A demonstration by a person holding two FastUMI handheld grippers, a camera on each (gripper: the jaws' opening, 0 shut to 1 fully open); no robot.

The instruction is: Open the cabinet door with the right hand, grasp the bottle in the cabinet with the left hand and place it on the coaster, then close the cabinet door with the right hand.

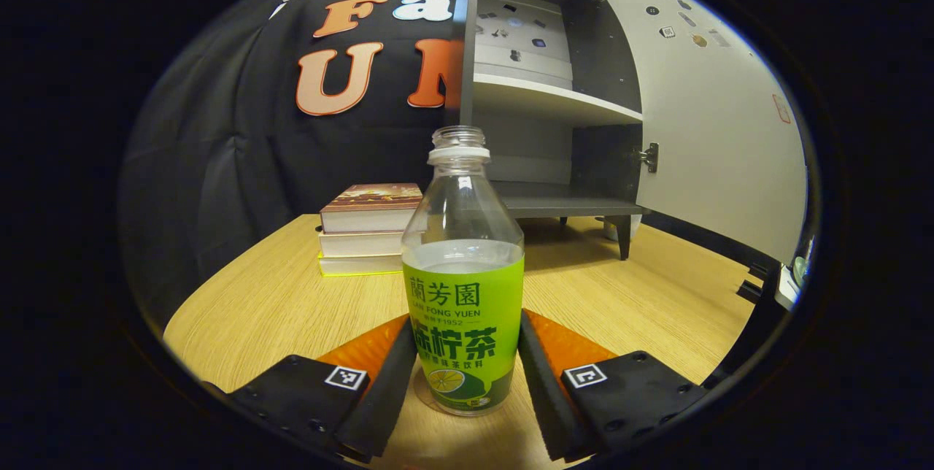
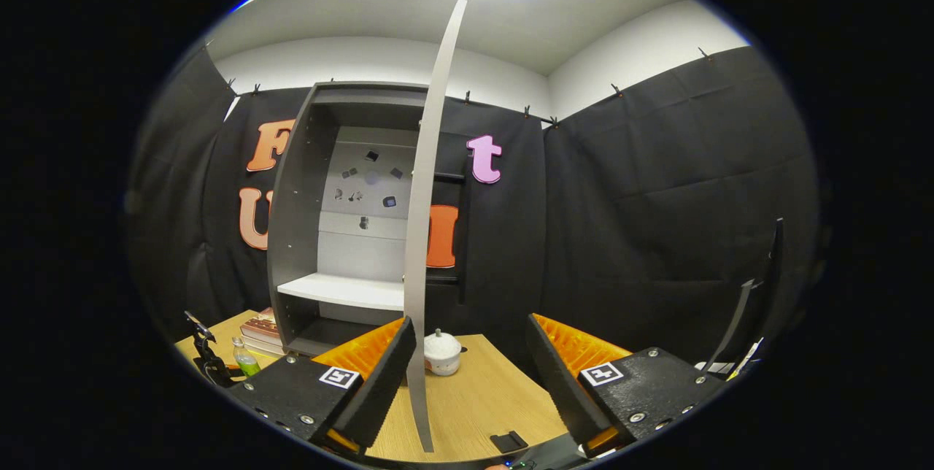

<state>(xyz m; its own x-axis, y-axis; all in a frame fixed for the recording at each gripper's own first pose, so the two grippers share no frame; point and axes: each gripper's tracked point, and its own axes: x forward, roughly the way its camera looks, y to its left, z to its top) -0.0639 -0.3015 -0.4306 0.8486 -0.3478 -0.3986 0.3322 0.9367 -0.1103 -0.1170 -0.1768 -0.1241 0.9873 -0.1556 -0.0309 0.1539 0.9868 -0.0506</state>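
Bottle [image 1: 462, 287] stands on the coaster [image 1: 423, 391] mid-table, left tongs [image 1: 462, 375] released either side; right tongs [image 2: 468, 375] gape around the cabinet door [image 2: 427, 236] edge, which next needs pushing shut

Bottle out on the desk, cabinet standing open behind it.

In the left gripper view the bottle [image 1: 462, 273] stands upright on the desk [image 1: 292, 302], between the fingers of the left gripper [image 1: 465, 375]. A stack of books [image 1: 368, 229] lies behind it to the left; the cabinet [image 1: 554, 112] stands behind to the right, its door [image 1: 719, 120] swung out rightward. In the right gripper view the door's edge rises between the fingers of the right gripper [image 2: 471, 375], a small lidded pot [image 2: 442, 352] on the desk just beyond it.
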